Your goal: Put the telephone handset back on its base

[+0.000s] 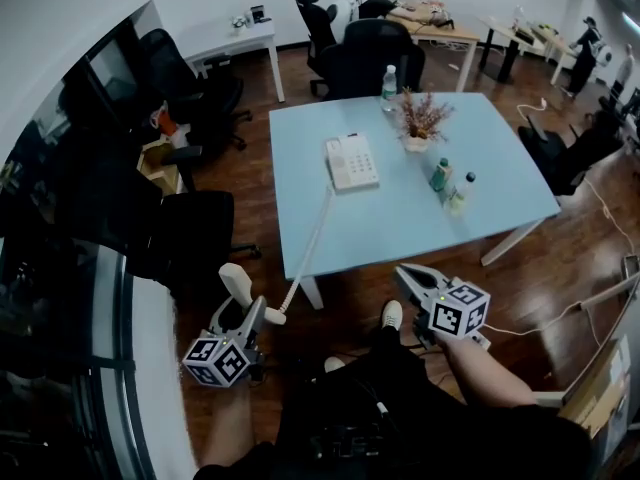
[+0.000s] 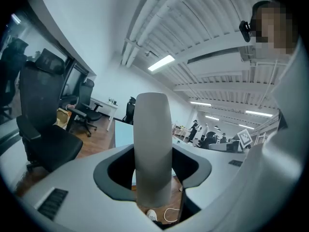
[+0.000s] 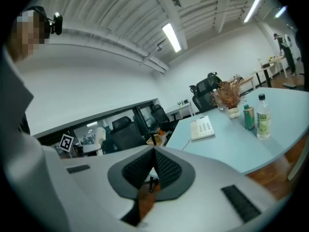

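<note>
While I am gripping the handset (image 2: 153, 144) in my left tongs (image 1: 243, 316), whose jaws are standing wide around its rounded body, it is hanging out over the wooden floor (image 1: 560, 268) off the near left corner of the table (image 1: 500, 168). The base (image 1: 352, 161) is sitting well apart from it, toward the middle of the tabletop. My right tongs (image 3: 153, 167) are closed on nothing, their ribbed dark pads meeting, and are hovering off the table's near edge. What is worrying me most is the cord (image 1: 312, 243): it is running almost straight from handset to base across the table edge, so I am judging that any pull backward could drag the light base toward the edge, or that the cord could catch on that edge as I am lifting. The handset is looking like smooth, cream, matt plastic, long and softly rounded, so I am expecting it to twist or slide in the grip if I am tilting it carelessly, and then to land crooked on the cradle. The base is a flat pale slab with a grid of keys, on a slick light-blue top, so a hard touchdown could be shoving it sideways. Two small bottles (image 1: 450, 185) and a pot of dried sprigs (image 1: 420, 120) are standing near its right side, tall and easy to tip with a stray swing.
</note>
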Motion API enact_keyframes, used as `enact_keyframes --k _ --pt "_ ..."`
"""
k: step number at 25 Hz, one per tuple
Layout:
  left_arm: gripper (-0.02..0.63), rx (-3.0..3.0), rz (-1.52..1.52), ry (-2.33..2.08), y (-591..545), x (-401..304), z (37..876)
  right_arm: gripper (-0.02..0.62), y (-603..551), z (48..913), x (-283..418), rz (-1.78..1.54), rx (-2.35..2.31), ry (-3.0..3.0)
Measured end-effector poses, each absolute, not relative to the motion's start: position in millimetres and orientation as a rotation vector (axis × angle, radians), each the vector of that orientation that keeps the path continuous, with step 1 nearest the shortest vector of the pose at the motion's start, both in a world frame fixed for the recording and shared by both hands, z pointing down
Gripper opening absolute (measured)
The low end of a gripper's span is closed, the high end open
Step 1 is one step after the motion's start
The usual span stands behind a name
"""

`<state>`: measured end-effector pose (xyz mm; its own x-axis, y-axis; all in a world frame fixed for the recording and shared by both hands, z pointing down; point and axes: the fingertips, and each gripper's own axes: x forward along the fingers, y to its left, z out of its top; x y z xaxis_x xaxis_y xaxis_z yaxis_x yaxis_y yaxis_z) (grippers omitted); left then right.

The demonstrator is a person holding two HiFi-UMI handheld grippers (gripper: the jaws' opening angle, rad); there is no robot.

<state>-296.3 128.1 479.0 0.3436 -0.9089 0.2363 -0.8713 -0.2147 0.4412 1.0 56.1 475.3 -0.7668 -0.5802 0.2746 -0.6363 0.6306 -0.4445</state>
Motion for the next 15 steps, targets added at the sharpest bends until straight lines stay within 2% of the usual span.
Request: enact_keyframes --k 15 --pt "0.216 2.11 -0.074 -1.498 102.4 -276.6 491.4 0.015 38.8 483.6 16.2 0.845 1.057 -2.706"
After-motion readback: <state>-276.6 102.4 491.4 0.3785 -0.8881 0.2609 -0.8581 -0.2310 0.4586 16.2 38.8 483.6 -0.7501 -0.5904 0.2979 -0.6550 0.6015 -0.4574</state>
